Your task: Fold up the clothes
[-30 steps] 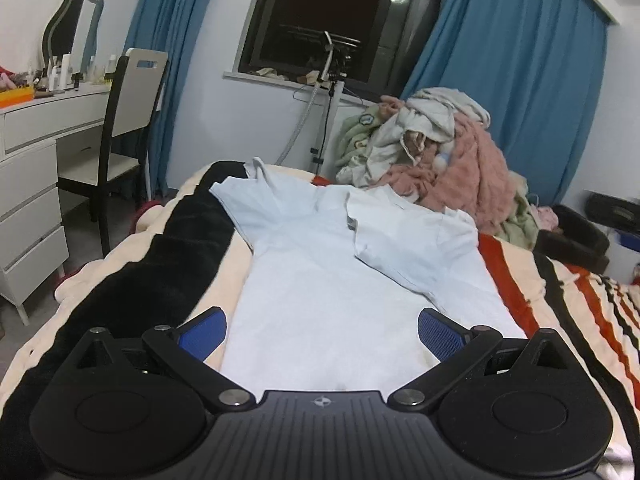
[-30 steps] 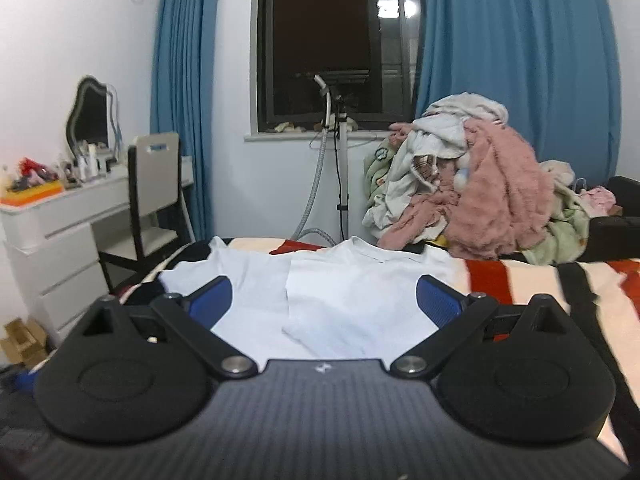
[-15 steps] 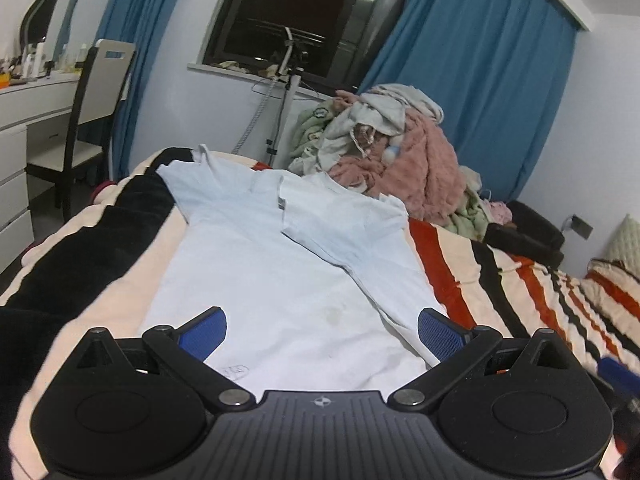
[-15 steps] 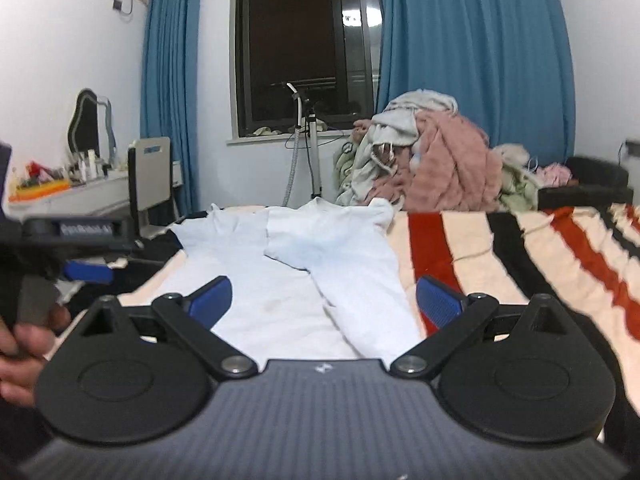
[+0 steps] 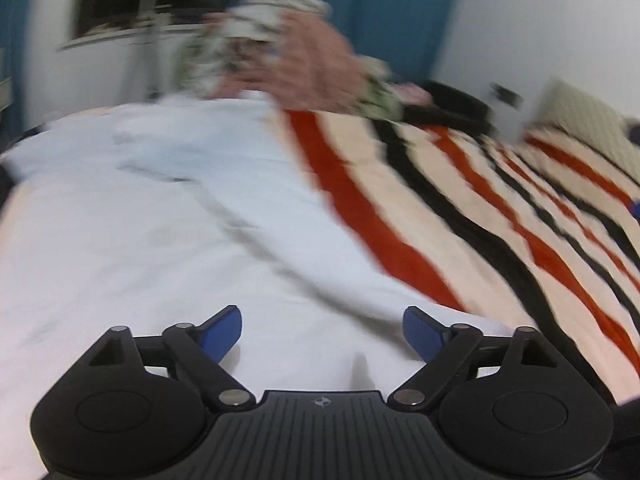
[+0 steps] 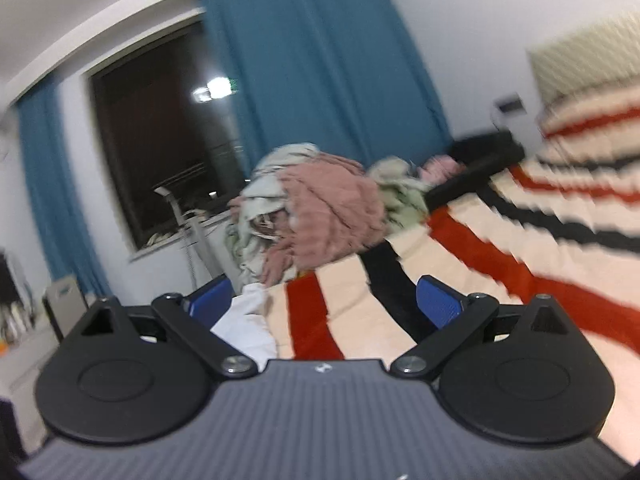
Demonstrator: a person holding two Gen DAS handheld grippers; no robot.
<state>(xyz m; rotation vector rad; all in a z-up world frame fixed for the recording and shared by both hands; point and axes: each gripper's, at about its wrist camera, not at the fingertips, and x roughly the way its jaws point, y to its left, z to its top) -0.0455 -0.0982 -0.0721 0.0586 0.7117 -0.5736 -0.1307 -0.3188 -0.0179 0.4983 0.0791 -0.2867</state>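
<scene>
Judging by how things lie, the fold is partway in: the pale blue shirt (image 5: 168,240) is lying spread on the striped blanket (image 5: 500,208) of the bed, one side of it already turned in over the body, and neither claw is gripping cloth.

On the left, the left claw (image 5: 322,330) is hovering low over the shirt's near hem, its jaws standing wide apart with nothing between them, the blue pads (image 5: 222,332) framing bare fabric. It is pointing along the shirt toward the collar end, level and close to the cloth, though the picture is blurred and I cannot tell whether the pads are touching the fabric. The shirt's right edge is running diagonally away toward a red stripe.

Further right, the right claw (image 6: 324,304) is also gaping open and empty. It is being held higher and rolled to one side, aimed across the blanket at the heap of unfolded clothes (image 6: 316,216) by the blue curtains (image 6: 320,68); only a white corner of the shirt (image 6: 244,324) is showing just beside its left pad.

The next move probably calls for bringing both claws down onto the hem corners, pinching one layer set each, and carrying the bottom up toward the collar. The right claw needs the larger correction, since it is off the shirt and tilted.
</scene>
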